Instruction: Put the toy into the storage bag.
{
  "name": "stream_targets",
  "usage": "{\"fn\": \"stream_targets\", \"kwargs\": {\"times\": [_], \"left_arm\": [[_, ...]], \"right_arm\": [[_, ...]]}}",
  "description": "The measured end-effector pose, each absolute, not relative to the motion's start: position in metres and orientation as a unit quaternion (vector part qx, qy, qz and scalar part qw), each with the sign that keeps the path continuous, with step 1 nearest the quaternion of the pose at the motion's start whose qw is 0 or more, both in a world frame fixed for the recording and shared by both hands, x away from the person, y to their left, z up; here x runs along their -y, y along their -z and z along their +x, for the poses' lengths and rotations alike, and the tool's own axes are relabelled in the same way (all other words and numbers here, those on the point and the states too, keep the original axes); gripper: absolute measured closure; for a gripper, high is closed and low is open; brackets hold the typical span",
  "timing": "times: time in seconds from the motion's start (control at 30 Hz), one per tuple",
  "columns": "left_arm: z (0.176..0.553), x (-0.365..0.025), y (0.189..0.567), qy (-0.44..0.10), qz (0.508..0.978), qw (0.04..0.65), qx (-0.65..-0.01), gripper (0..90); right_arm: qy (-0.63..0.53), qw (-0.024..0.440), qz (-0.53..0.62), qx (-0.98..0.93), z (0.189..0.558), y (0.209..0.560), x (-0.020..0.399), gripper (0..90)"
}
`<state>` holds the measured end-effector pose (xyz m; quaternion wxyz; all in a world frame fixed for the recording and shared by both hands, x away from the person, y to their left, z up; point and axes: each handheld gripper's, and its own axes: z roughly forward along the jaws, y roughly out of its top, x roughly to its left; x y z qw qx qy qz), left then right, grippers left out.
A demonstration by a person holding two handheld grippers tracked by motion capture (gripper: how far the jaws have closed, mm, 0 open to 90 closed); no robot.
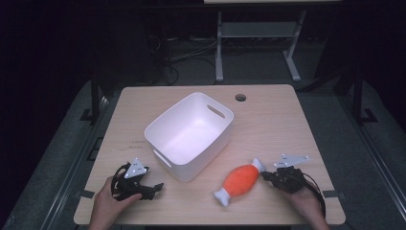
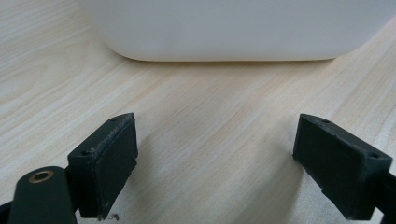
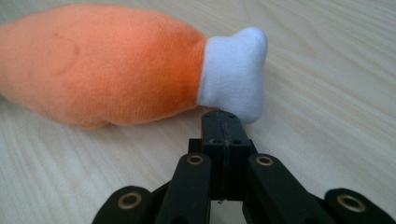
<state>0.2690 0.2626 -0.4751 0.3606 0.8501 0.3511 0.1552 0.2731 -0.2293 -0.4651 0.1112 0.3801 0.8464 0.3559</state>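
High view: plush drumstick toy (image 1: 241,181) lies flat on the surface (image 1: 282,124), just right of the white bin (image 1: 189,134), its long axis slanting from near-left to far-right. Right gripper (image 1: 268,176) sits at the toy's far white end, the hand low on the surface. Left gripper (image 1: 154,188) rests by the bin's near corner, well apart from the toy.

Left gripper view: fingers (image 2: 108,161) spread wide over bare wood, nothing between them; bin wall (image 2: 233,28) just ahead.

Right gripper view: the fingers (image 3: 226,135) are pressed together, empty, tips just in front of the white bone knob (image 3: 236,70), touching or nearly so. Orange body (image 3: 98,65) lies to the left, off the fingers' line.

Judgement: the step is taking hold of the toy. Do it well by parting the fingers first, then sliding them either side of the narrow neck where white meets orange; it should squash easily, so close firmly.
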Motion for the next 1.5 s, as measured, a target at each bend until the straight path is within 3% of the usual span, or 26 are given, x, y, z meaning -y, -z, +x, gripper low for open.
{"fn": "stream_targets", "kwargs": {"times": [1.5], "left_arm": [[0.269,-0.262,0.475,-0.153,0.849,0.362,-0.354,12.9]], "right_arm": [[-0.374,0.110,0.351,-0.851,0.333,0.463,0.175,89.6]]}}
